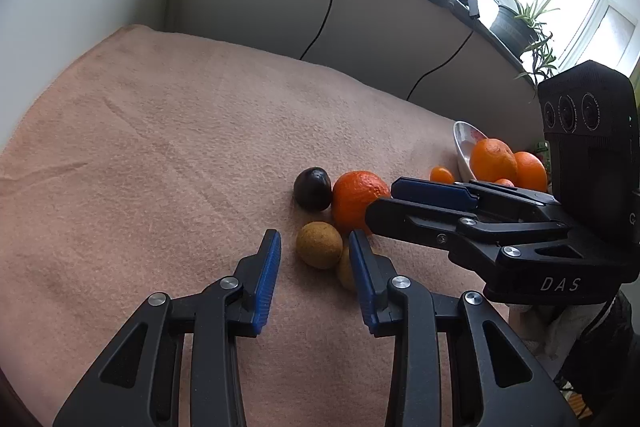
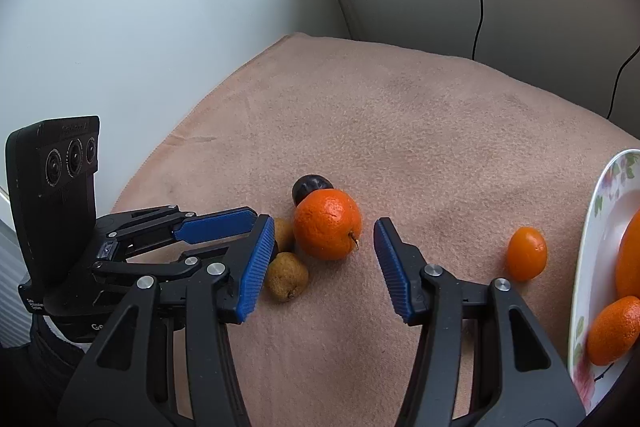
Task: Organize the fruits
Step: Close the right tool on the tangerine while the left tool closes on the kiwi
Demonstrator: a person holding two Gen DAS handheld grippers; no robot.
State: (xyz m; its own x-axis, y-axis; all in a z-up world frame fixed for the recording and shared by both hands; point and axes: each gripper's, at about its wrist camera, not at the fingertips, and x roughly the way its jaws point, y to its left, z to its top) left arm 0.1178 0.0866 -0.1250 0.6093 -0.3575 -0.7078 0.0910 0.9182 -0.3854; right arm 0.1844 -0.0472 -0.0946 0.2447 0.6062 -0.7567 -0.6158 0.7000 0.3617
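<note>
On the pink blanket lie a large orange (image 1: 357, 200) (image 2: 327, 223), a dark plum (image 1: 312, 188) (image 2: 310, 187) behind it, and two small brown fruits (image 1: 319, 245) (image 2: 287, 276). My left gripper (image 1: 315, 251) is open, its fingers on either side of the nearer brown fruits. My right gripper (image 2: 324, 241) is open and empty, its fingers on either side of the orange, just short of it. A small orange kumquat (image 2: 527, 253) (image 1: 441, 174) lies near a white floral plate (image 2: 600, 219) (image 1: 463, 143) holding oranges (image 1: 493, 159).
A wall and a grey ledge with hanging cables (image 1: 320, 27) border the blanket at the back. A potted plant (image 1: 516, 23) stands on the windowsill. The blanket (image 1: 160, 147) stretches wide to the left.
</note>
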